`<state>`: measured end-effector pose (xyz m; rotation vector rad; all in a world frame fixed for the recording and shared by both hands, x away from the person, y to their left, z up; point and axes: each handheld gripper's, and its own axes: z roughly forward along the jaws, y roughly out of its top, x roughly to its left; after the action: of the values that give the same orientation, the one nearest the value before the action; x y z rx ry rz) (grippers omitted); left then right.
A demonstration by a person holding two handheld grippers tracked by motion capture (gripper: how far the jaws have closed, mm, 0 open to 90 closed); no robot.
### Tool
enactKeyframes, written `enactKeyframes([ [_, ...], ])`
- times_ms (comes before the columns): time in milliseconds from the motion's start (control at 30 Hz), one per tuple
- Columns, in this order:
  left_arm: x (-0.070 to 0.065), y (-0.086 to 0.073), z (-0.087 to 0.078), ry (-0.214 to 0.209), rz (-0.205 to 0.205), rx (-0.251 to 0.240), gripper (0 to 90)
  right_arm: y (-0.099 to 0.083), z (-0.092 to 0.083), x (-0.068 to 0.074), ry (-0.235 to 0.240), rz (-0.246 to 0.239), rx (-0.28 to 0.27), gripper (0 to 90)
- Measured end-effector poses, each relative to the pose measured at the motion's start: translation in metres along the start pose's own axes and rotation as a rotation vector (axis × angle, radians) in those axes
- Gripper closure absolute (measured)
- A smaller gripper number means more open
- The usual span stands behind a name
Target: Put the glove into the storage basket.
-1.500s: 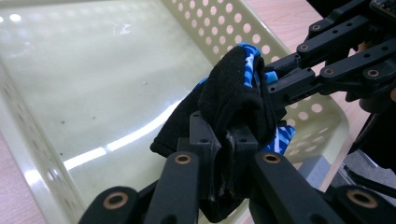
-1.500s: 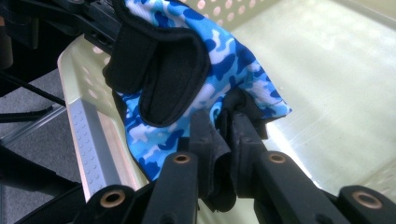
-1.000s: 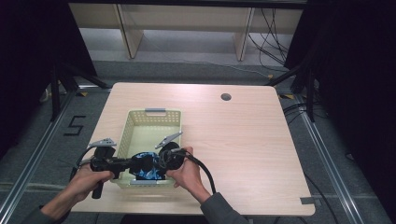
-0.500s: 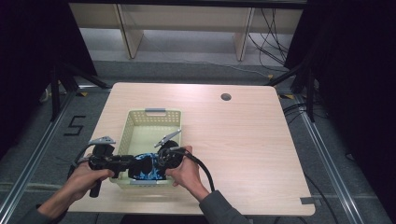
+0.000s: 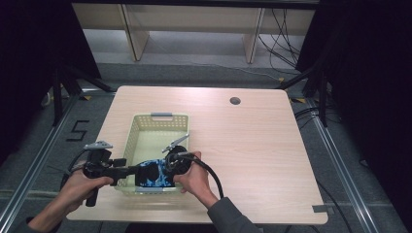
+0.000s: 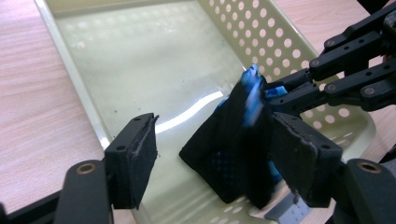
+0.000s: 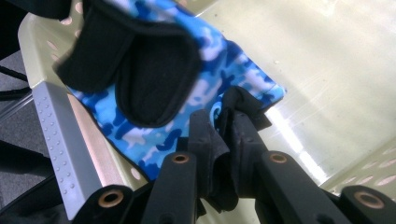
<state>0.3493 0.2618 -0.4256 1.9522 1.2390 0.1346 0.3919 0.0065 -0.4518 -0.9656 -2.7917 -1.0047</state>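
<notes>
item: blue camouflage cloth [image 5: 151, 175], lower centre of high view, inside near end of pale basket [image 5: 160, 121]. right gripper [image 7: 223, 122] clenched on its black edge. left gripper [image 6: 212, 156] jaws just been opening, cloth between, pads released. risk: single pinch slips, cloth slumps unfolded.

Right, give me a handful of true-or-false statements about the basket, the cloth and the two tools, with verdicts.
1. The blue camouflage cloth lies inside the pale basket. True.
2. The right tool is clamped on an edge of the cloth. True.
3. The left tool is closed tight on the cloth. False: its jaws stand apart, having just been opening, and the cloth sits between them, with one pad well clear of it.
4. The basket stands on the floor beside the table. False: it stands on the wooden table.
5. The basket's walls are solid. False: they are perforated with round holes.
</notes>
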Motion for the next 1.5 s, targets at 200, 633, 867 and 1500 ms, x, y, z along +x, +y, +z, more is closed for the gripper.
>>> enactKeyframes([
  [200,-0.004,-0.001,-0.001,-0.005,-0.037,-0.025,29.2,0.000,0.001,0.000,-0.009,-0.022,0.007,81.1],
  [633,-0.011,-0.003,0.006,-0.032,-0.022,-0.015,29.3,0.001,0.000,0.001,-0.028,-0.033,0.019,71.5],
  [867,-0.014,-0.002,0.006,-0.042,-0.025,-0.031,28.6,0.008,-0.013,0.000,-0.064,0.000,-0.031,56.3],
  [1500,-0.045,-0.003,0.010,-0.148,0.036,-0.094,20.8,-0.009,-0.061,-0.014,-0.058,0.024,-0.193,43.1],
])
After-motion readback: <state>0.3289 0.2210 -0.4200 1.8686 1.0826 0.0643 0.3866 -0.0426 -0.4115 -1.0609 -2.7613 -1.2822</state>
